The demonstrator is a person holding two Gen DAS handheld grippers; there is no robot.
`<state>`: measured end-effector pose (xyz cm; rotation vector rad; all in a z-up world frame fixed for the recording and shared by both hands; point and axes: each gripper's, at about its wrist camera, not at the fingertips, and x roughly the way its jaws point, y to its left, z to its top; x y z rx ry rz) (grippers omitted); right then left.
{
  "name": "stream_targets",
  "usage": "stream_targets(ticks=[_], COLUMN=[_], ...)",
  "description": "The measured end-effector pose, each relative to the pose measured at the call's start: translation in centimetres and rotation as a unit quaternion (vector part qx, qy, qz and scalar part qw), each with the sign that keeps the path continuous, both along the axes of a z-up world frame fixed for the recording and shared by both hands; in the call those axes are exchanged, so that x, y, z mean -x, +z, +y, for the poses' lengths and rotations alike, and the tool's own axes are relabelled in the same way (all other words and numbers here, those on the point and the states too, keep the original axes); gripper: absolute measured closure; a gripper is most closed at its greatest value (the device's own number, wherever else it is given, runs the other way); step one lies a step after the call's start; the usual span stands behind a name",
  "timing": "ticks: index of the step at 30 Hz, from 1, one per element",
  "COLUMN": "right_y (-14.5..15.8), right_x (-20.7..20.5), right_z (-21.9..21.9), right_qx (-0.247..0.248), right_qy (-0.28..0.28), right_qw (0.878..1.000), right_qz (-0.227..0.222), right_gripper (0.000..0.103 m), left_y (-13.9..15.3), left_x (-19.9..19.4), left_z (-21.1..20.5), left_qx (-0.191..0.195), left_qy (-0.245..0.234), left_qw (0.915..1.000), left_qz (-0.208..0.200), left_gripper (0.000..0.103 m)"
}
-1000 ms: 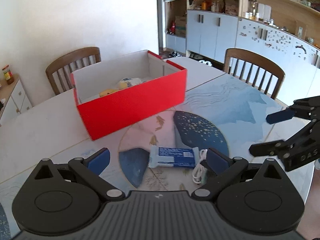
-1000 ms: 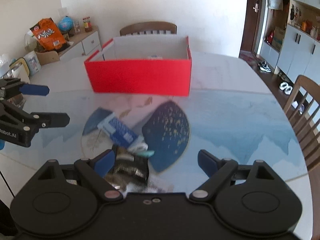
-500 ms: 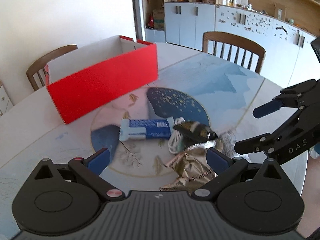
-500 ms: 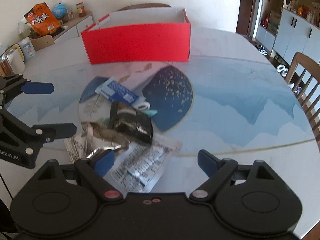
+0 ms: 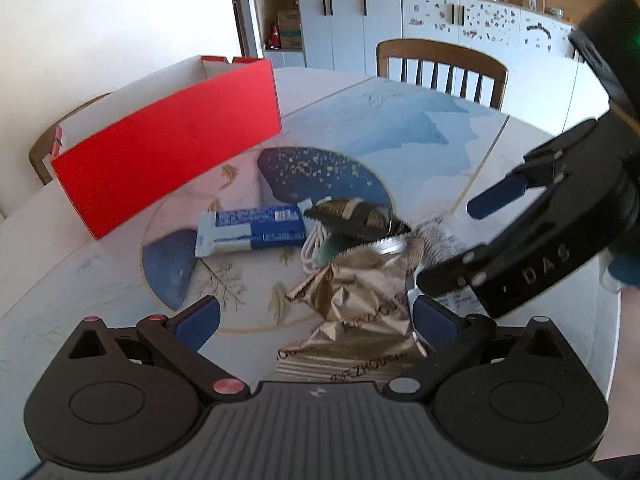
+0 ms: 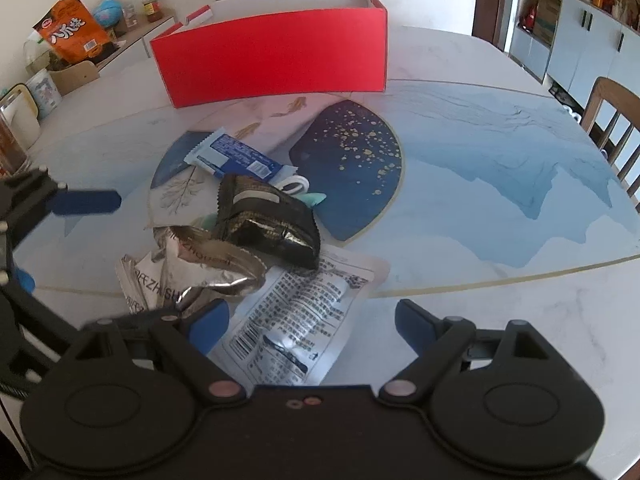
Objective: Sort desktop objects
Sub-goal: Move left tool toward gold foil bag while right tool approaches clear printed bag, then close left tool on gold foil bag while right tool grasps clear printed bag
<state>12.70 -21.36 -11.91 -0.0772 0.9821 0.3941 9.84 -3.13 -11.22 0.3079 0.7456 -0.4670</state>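
Observation:
A pile of snack packets lies on the round table. It holds a blue-and-white wafer bar (image 5: 250,231) (image 6: 236,157), a black-and-gold packet (image 5: 354,218) (image 6: 266,216), a crumpled gold foil bag (image 5: 360,312) (image 6: 200,266), a clear printed bag (image 6: 296,312) and a white coiled cable (image 5: 314,246) (image 6: 294,184). A red open box (image 5: 168,144) (image 6: 272,56) stands behind the pile. My left gripper (image 5: 316,316) is open, low over the gold bag. My right gripper (image 6: 312,320) is open, low over the clear bag. Both are empty.
Wooden chairs (image 5: 442,68) (image 6: 612,108) stand around the table. A sideboard with an orange snack bag (image 6: 74,32) and jars is at the far left. White cabinets (image 5: 440,28) line the back wall. The table edge (image 6: 520,276) runs near my right gripper.
Both grippers have drawn back and dropped lower toward the near side of the pile, closer to each other. The gold and clear bags have come into view. Jaws stayed open.

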Motion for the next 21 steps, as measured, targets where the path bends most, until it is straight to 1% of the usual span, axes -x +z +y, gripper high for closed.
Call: stream_targets(ticks=[3,7,14,21], right_y=[-0.4,-0.9,-1.3,-1.5], right_x=[-0.4,-0.9,-1.2,-1.3], right_z=[0.4,0.6,-0.4,-1.2], right_qx=[0.004,0.011,0.037,0.044], right_qy=[0.0,-0.015,-0.025,-0.036], right_qw=[1.0,1.0,0.999,0.998], right_qz=[0.009,0.016,0.011,0.009], right_gripper=[0.012,0.013,0.014,0.015], left_y=[-0.4,-0.6,-0.8,-1.2], left_x=[0.0,0.0,-0.2,0.4], left_z=[-0.1,-0.1,0.1,-0.8], left_qx=[-0.001,0.001,0.01,-0.004], left_qy=[-0.001,0.004,0.015,0.012], left_qw=[1.0,1.0,0.9998,0.9999], left_qz=[0.002,0.002,0.01,-0.005], left_gripper=[0.0,0.0,0.0,0.001])
